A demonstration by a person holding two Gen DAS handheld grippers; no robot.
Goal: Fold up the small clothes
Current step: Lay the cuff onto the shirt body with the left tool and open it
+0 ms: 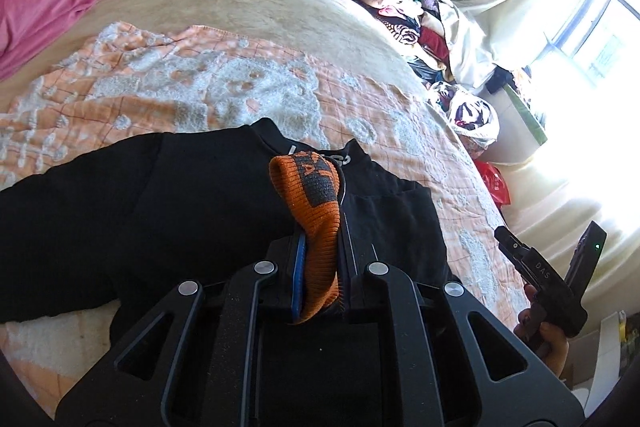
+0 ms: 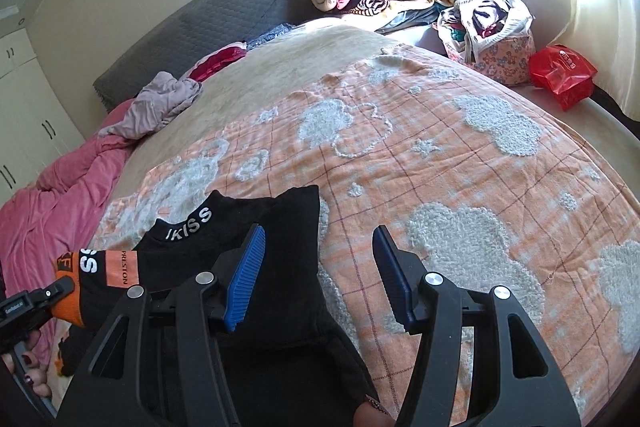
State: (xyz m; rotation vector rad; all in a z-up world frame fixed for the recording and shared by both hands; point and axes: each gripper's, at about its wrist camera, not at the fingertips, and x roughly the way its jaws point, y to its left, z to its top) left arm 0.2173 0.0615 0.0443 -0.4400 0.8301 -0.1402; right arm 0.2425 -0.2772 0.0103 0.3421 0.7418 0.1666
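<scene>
The left gripper (image 1: 320,267) is clamped tight on the orange cuff (image 1: 316,223) of a black top (image 1: 160,211), which lies on the peach blanket (image 2: 440,163) beneath it. The right gripper (image 2: 318,275) hovers half-open, holding nothing, over the top's edge.

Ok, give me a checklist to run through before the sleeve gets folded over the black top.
1. Left tongs shut on the orange cuff: ok.
2. Cuff lifted off the black top: ok.
3. Right tongs open, nothing between the blue pads: ok.
4. Right tongs over the top's right edge: ok; touching it: cannot tell.
5. Top lying flat on the orange blanket: not ok, its near part looks bunched.
6. Blanket beyond the collar free for folding: ok.
</scene>
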